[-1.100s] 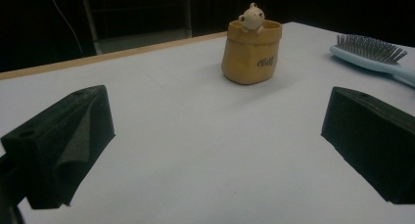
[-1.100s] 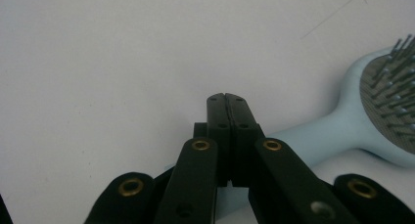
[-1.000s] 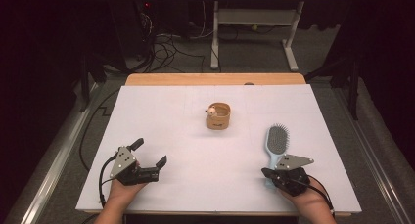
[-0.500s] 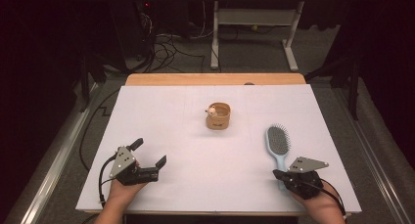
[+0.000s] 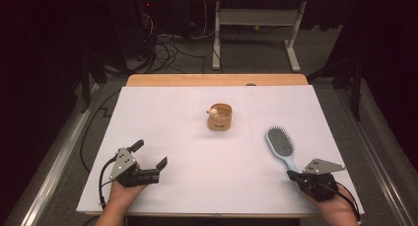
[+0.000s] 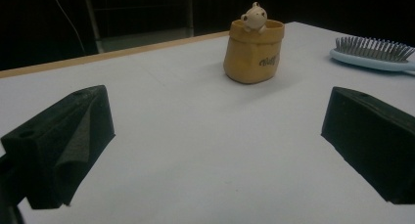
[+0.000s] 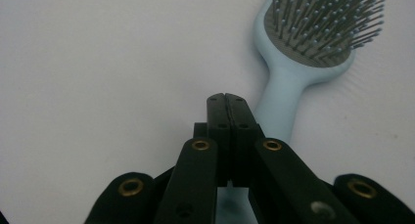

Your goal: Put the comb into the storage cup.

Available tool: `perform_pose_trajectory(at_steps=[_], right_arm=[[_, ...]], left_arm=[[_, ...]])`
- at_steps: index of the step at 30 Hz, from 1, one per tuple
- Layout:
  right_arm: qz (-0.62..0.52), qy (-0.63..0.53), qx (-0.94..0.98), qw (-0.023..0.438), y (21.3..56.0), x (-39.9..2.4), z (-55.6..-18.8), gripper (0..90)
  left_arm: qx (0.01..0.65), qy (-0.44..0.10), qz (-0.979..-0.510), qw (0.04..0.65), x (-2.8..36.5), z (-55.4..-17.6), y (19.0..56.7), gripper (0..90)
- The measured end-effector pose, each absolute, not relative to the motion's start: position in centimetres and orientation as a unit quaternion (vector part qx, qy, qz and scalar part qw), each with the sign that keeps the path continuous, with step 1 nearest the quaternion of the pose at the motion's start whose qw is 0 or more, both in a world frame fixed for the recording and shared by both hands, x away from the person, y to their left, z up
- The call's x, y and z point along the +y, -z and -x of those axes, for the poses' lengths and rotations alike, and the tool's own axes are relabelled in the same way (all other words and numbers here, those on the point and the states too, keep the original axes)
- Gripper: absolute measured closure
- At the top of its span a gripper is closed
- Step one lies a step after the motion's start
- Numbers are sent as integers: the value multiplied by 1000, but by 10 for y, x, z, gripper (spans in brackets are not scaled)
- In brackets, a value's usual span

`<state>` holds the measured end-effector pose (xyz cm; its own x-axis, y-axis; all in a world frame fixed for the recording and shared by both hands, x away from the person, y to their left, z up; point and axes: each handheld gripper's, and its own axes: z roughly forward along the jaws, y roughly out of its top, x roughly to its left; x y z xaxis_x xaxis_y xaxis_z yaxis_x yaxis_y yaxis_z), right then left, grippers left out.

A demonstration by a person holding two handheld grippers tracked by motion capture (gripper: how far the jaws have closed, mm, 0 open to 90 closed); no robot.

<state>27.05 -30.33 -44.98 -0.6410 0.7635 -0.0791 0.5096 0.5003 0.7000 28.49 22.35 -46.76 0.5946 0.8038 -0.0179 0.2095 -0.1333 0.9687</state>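
The pale blue hairbrush [image 5: 282, 148] is lying flat on the white table [image 5: 177, 117] with its bristles facing up, its head pointing away from the person and its handle running back toward the near edge. Taking that brush as the marker, the right gripper [image 5: 291, 174] is sitting just at the end of the handle, on the person's side of it, and the right hand behind it is resting near the table's front edge. Its two black jaws are pressing flat against each other with nothing caught between them; in the right gripper view [image 7: 226, 98] the closed tips are lying just beside the lower part of the handle [image 7: 281, 104], and I cannot tell whether they are touching it. Beyond the brush's head and off toward the middle of the table, a small tan pot [image 5: 220, 117] is standing upright with a little figure peeking over its rim, well apart from the brush. Far across from the brush, at the other front corner, the left gripper [image 5: 149, 153] is lying low over the table in the left hand, its jaws spreading wide and holding nothing, aiming toward the pot [image 6: 254, 50] and the brush head [image 6: 373, 54]
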Motion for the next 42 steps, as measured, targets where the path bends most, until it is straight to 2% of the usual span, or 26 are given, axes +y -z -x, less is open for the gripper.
perform_pose_trajectory(at_steps=[26,42], right_arm=[[-396,-349,825,202,446,-316,-271,900],[-430,-393,774,248,441,-326,-269,900]], left_arm=[[361,-266,-706,548,222,-287,470,1],[360,-266,-707,547,222,-288,470,1]])
